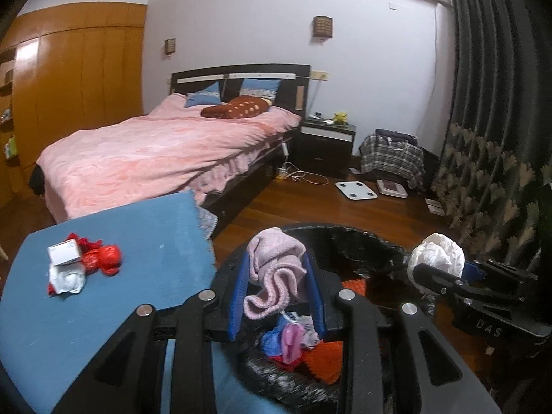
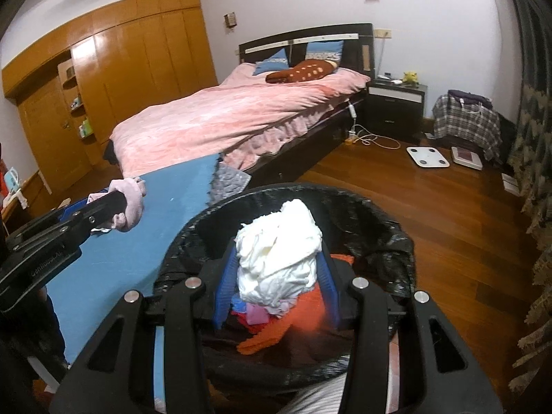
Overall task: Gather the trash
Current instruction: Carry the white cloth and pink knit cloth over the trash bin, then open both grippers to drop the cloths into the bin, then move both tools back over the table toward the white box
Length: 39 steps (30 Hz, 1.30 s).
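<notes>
Over the black-lined trash bin [image 2: 379, 241], both grippers are holding refuse. The left gripper [image 1: 276, 276] is clamping a pink knitted cloth [image 1: 276, 269] between its blue pads [image 1: 238, 296]; the cloth is hanging in folds just above the bin's left rim, at the edge of the blue table surface [image 1: 138, 227]. The right gripper [image 2: 279, 269] is gripping a crumpled white paper wad [image 2: 279, 255] between its pads, directly above the bin opening. Inside the bin, orange, red, pink and blue scraps [image 2: 272, 324] are lying in a loose pile. On the blue table surface, a small white box [image 1: 65, 252], a red crumpled wrapper [image 1: 103, 262] and a white crumpled sheet [image 1: 67, 281] are lying together, touching one another, well apart from the bin. Behind the work area, a bed with a pink cover [image 1: 155, 151] is standing against the wall, and a white scale [image 1: 356, 190] is lying on the wooden floor [image 2: 431, 214].
</notes>
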Available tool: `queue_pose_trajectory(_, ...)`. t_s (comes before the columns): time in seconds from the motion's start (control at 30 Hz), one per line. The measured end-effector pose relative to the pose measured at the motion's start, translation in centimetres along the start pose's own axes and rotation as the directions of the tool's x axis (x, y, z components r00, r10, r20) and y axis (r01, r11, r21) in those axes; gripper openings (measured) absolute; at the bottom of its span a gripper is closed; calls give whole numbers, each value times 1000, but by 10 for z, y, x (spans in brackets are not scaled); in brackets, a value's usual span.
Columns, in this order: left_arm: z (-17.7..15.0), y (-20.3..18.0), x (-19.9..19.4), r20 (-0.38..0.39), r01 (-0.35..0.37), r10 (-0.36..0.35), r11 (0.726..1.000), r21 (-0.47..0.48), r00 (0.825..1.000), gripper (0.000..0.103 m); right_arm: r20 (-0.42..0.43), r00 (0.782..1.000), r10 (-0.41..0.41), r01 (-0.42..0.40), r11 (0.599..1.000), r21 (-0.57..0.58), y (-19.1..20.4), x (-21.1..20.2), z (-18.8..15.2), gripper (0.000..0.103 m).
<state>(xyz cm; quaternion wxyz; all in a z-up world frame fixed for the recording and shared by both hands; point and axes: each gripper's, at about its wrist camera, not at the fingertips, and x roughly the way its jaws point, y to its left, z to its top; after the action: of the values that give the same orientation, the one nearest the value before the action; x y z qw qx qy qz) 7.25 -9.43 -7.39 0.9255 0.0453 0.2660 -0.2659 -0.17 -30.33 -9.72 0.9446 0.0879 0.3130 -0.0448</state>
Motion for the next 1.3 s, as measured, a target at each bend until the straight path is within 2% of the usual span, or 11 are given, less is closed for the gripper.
queue_pose_trajectory(0.23, 2, -12, 25, -32, 21, -21, 1000, 13, 999, 32, 2, 1000, -19, 19, 1000, 6, -14, 12, 1, 44)
queue_pose_trajectory(0.33, 3, -9, 36, -54, 43, -43, 999, -2, 998, 38, -9, 1000, -28, 28, 1000, 11, -20, 19, 1, 45)
queue_pose_trajectory(0.4, 4, -5, 41, -65, 64, -65, 998, -14, 996, 44, -18, 999, -35, 35, 999, 17, -24, 25, 2, 50)
queue_pose_trajectory(0.47, 4, -4, 41, -63, 59, -60, 998, -19, 996, 56, -14, 999, -46, 46, 999, 25, -26, 27, 2, 66)
queue_pose_trajectory(0.53, 4, 2, 40, -59, 54, -56, 998, -34, 997, 61, -13, 999, -51, 52, 998, 32, -29, 28, 1, 73)
queue_pose_trajectory(0.57, 4, 6, 39, -56, 44, -46, 998, -38, 997, 66, -13, 998, -56, 56, 998, 36, -29, 27, 0, 80)
queue_pose_trajectory(0.6, 4, 8, 38, -53, 33, -35, 999, -39, 998, 69, -11, 998, -61, 61, 997, 43, -30, 27, 0, 84)
queue_pose_trajectory(0.67, 4, 13, 35, -47, 10, -12, 999, -44, 999, 83, -10, 998, -56, 57, 997, 61, -32, 26, 0, 90)
queue_pose_trajectory(0.73, 4, 22, 31, -39, -12, 10, 999, -53, 999, 87, -15, 999, -51, 52, 996, 74, -33, 25, -1, 93)
queue_pose_trajectory(0.97, 0, 50, 16, -33, -83, 80, 993, -83, 996, 96, -18, 999, -50, 51, 997, 55, -13, 27, 1, 96)
queue_pose_trajectory(1.3, -9, 86, -5, -27, -165, 163, 979, -120, 986, 97, -23, 1000, -17, 17, 1000, -12, 28, 37, 8, 96)
